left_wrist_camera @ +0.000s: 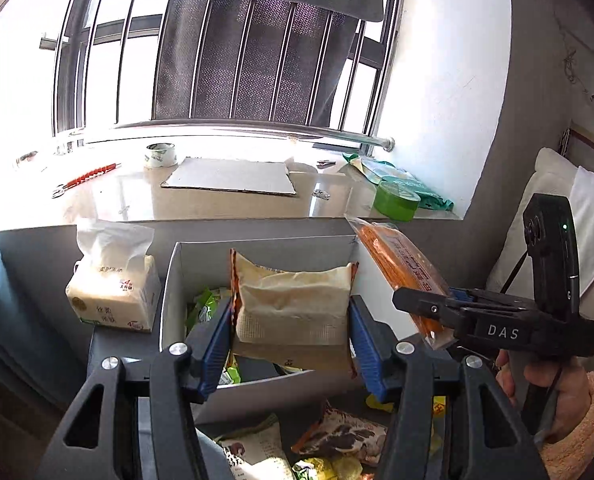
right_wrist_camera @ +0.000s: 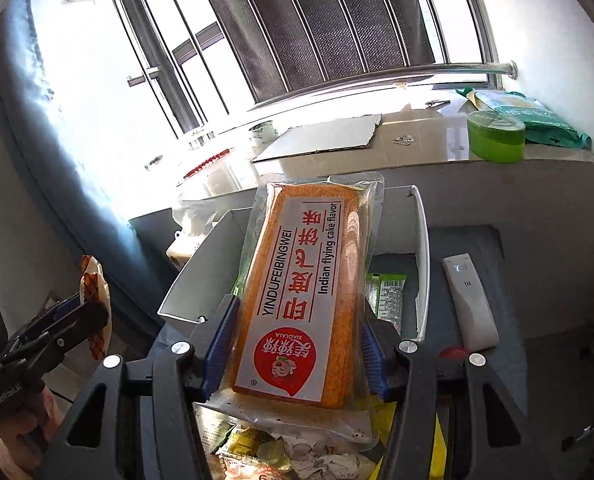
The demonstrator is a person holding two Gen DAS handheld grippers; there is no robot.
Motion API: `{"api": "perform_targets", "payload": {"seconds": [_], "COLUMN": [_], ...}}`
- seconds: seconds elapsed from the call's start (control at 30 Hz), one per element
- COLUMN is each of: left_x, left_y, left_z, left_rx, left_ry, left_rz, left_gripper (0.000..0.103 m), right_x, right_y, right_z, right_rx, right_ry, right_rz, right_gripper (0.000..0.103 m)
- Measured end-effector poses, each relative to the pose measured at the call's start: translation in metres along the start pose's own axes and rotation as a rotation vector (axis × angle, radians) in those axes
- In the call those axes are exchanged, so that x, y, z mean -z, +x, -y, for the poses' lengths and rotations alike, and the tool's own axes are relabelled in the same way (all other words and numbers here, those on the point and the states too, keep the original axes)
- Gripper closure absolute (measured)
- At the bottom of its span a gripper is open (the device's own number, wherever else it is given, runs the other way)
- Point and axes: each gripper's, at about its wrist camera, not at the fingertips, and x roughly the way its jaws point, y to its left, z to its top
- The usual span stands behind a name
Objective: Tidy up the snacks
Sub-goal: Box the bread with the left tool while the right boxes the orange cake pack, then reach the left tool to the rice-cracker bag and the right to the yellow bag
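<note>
My left gripper (left_wrist_camera: pixel 291 330) is shut on a pale cream snack packet (left_wrist_camera: pixel 293 300) and holds it upright above the white box (left_wrist_camera: pixel 201 252), which has green snack packets inside. My right gripper (right_wrist_camera: pixel 297 354) is shut on an orange "Indian flying cake flavor" packet (right_wrist_camera: pixel 303 288) and holds it above the same white box (right_wrist_camera: pixel 423 240). In the left wrist view the right gripper (left_wrist_camera: pixel 421 304) holds that orange packet (left_wrist_camera: pixel 401 264) at the box's right side. Loose snack packets (left_wrist_camera: pixel 337 436) lie below, in front of the box.
A tissue pack (left_wrist_camera: pixel 113 284) stands left of the box. A white remote (right_wrist_camera: pixel 471 304) lies right of the box on the dark table. On the windowsill sit a cardboard sheet (left_wrist_camera: pixel 231 176), a tape roll (left_wrist_camera: pixel 161 155), a green tub (left_wrist_camera: pixel 397 201) and green bags (right_wrist_camera: pixel 537 116).
</note>
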Motion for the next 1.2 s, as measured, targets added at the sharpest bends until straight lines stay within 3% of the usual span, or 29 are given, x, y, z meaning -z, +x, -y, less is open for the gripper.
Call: {"api": "perform_targets", "payload": {"seconds": [0.1, 0.13, 0.2, 0.23, 0.27, 0.3, 0.43, 0.67, 0.8, 1.0, 1.13, 1.2], "left_x": [-0.015, -0.018, -0.020, -0.019, -0.018, -0.013, -0.004, 0.000, 0.010, 0.046, 0.081, 0.103], "left_y": [0.037, 0.047, 0.063, 0.067, 0.068, 0.066, 0.057, 0.017, -0.024, -0.091, -0.122, -0.137], "left_z": [-0.006, -0.009, -0.014, -0.017, -0.020, -0.025, -0.031, -0.025, -0.015, 0.012, 0.023, 0.026], "left_rx": [-0.036, -0.057, -0.146, -0.164, -0.162, -0.137, -0.138, -0.120, -0.073, -0.018, 0.049, 0.059], "left_ry": [0.000, -0.005, -0.011, -0.014, -0.024, -0.042, -0.042, -0.031, -0.010, 0.053, 0.018, -0.005], "left_rz": [-0.048, -0.062, -0.087, -0.094, -0.094, -0.103, -0.097, -0.041, 0.065, 0.218, 0.163, 0.174], "left_gripper": [0.041, 0.036, 0.010, 0.000, 0.000, 0.000, 0.000, 0.000, 0.000, 0.000, 0.000, 0.000], "right_x": [-0.017, -0.022, -0.030, -0.033, -0.035, -0.036, -0.036, -0.025, -0.013, 0.029, 0.070, 0.091], "right_y": [0.026, 0.032, 0.044, 0.048, 0.050, 0.048, 0.040, 0.014, -0.015, -0.074, -0.105, -0.116], "right_z": [0.013, 0.016, 0.022, 0.025, 0.030, 0.032, 0.035, 0.018, 0.007, -0.005, -0.004, -0.001], "right_rx": [0.031, 0.034, 0.031, 0.042, 0.050, 0.053, 0.009, 0.017, -0.004, -0.031, -0.016, -0.002], "right_ry": [0.022, 0.022, 0.024, 0.040, 0.059, 0.072, 0.083, 0.011, -0.040, -0.120, -0.159, -0.157], "right_rz": [-0.033, -0.035, -0.048, -0.048, -0.026, 0.009, 0.043, 0.081, 0.092, 0.153, 0.176, 0.179], "right_gripper": [0.042, 0.042, 0.036, 0.022, 0.005, 0.000, 0.000, 0.000, 0.000, 0.000, 0.000, 0.000]}}
